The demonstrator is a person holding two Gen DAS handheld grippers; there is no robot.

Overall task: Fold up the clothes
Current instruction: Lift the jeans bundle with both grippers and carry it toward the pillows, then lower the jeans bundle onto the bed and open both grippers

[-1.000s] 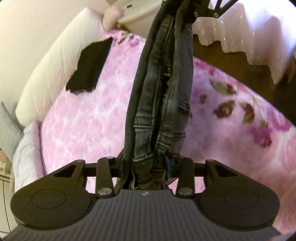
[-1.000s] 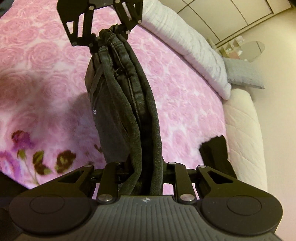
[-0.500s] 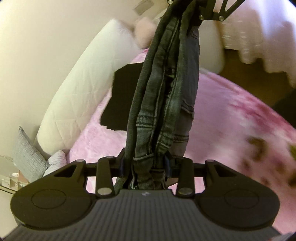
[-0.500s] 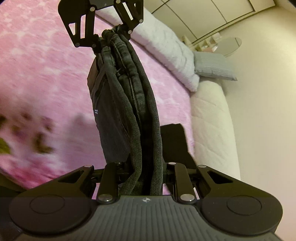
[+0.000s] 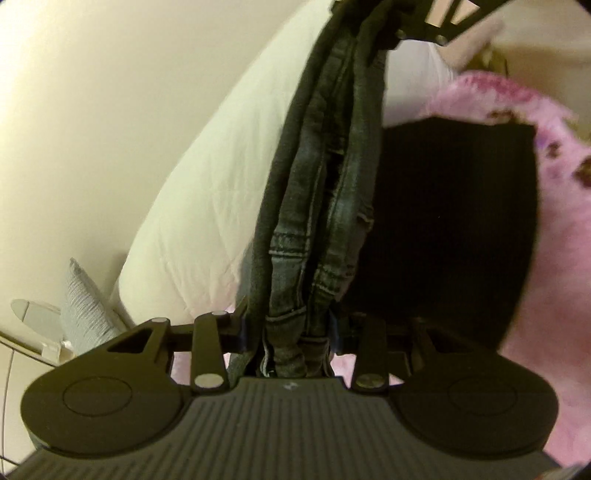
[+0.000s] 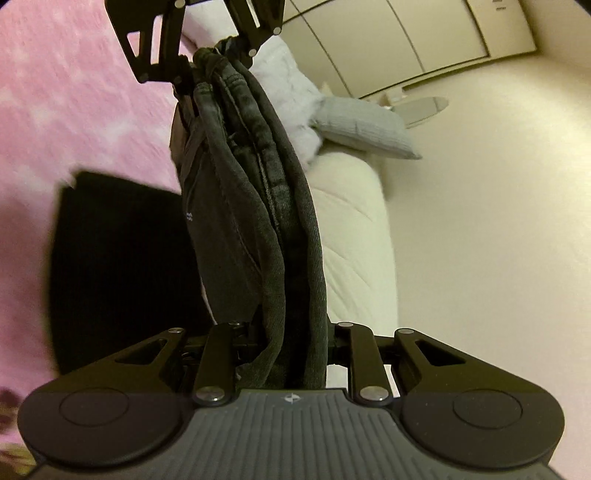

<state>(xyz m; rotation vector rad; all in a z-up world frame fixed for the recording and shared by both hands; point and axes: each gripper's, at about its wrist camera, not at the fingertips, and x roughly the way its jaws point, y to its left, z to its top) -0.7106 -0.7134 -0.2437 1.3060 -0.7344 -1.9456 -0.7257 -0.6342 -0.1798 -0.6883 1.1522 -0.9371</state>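
Jeans — both grippers (clamped)

I see my left gripper clamped on a bunched pair of dark jeans, which stretches far to my right gripper. A black folded garment lies right of it on the pink blanket; a cream headboard sits left.

Coarse faded denim jeans, fuzzy blanket
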